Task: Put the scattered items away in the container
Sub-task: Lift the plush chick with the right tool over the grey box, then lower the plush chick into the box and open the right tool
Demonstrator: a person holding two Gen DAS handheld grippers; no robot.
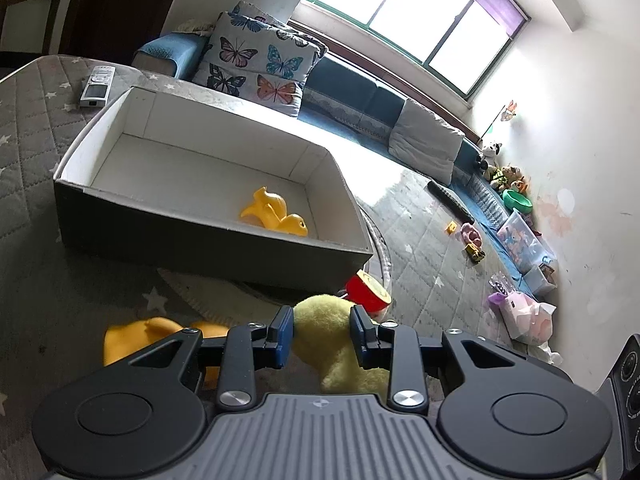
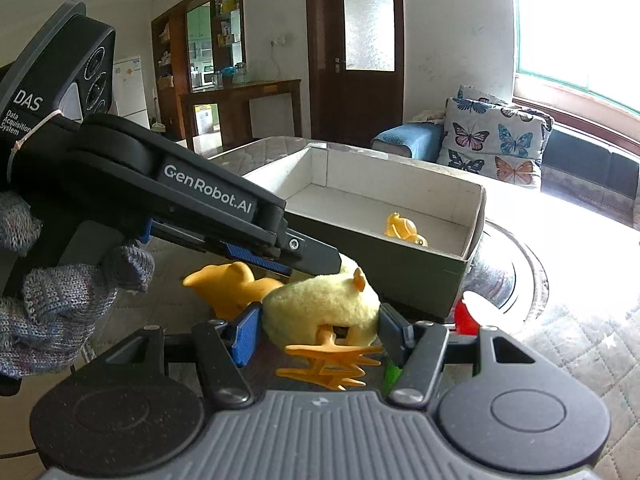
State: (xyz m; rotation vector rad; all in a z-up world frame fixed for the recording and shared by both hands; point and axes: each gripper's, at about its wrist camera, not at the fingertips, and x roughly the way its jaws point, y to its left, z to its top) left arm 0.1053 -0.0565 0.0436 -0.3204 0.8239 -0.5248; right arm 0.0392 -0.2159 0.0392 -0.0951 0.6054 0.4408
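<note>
A grey box with a white inside (image 1: 132, 220) (image 2: 440, 196) stands on the quilted mat and holds a yellow toy (image 1: 276, 212) (image 2: 404, 230). A fluffy yellow plush duck (image 1: 332, 328) (image 2: 320, 304) with orange feet lies in front of the box. My left gripper (image 1: 322, 334) is open with its blue pads on either side of the duck's body. My right gripper (image 2: 318, 332) is open around the same duck from the other side. An orange toy (image 1: 136, 336) (image 2: 232, 284) lies beside the duck. A red and yellow toy (image 1: 368, 290) (image 2: 466, 314) lies by the box corner.
A remote control (image 1: 97, 86) lies on the mat behind the box. A butterfly cushion (image 1: 260, 64) (image 2: 492, 140) leans at the sofa. Small toys (image 1: 472, 240), a clear bin (image 1: 524, 240) and plush animals (image 1: 504, 172) line the far wall.
</note>
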